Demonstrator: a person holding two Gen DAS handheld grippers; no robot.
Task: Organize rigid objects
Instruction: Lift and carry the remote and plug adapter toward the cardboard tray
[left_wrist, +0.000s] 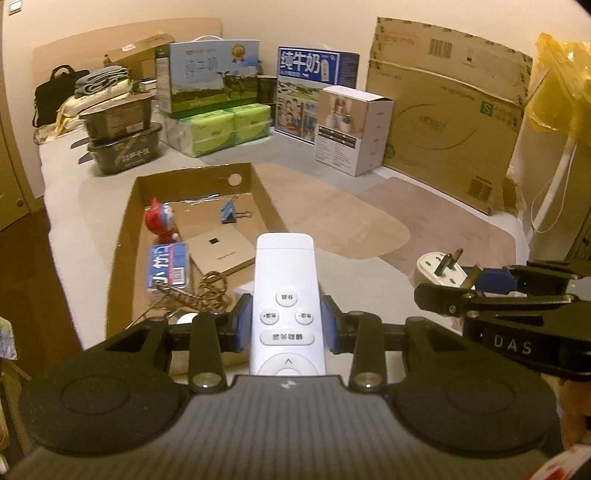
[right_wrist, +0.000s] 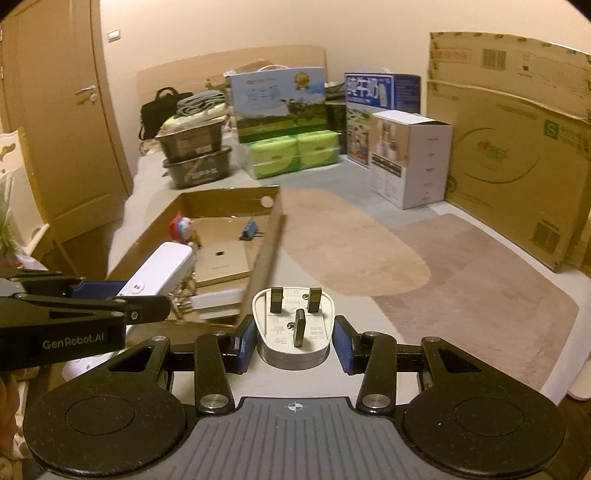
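My left gripper (left_wrist: 287, 322) is shut on a white remote control (left_wrist: 285, 291), held above the near right edge of a shallow cardboard tray (left_wrist: 125, 236). The remote also shows in the right wrist view (right_wrist: 162, 269). My right gripper (right_wrist: 293, 341) is closed around a white three-pin plug adapter (right_wrist: 291, 328), pins up; its left pad touches, the right pad shows a small gap. The adapter also shows in the left wrist view (left_wrist: 441, 271). The tray holds a red figurine (left_wrist: 159, 219), a blue binder clip (left_wrist: 231, 212), a flat tan box (left_wrist: 221, 251), a blue packet (left_wrist: 168, 266) and a corkscrew (left_wrist: 207, 291).
At the back stand milk cartons (left_wrist: 212, 74), green tissue packs (left_wrist: 218, 129), a white box (left_wrist: 352, 129), dark stacked tubs (left_wrist: 122, 140) and a large cardboard box (left_wrist: 447, 110). A brown mat (right_wrist: 406, 266) covers the surface to the right of the tray. A door (right_wrist: 62, 129) is at left.
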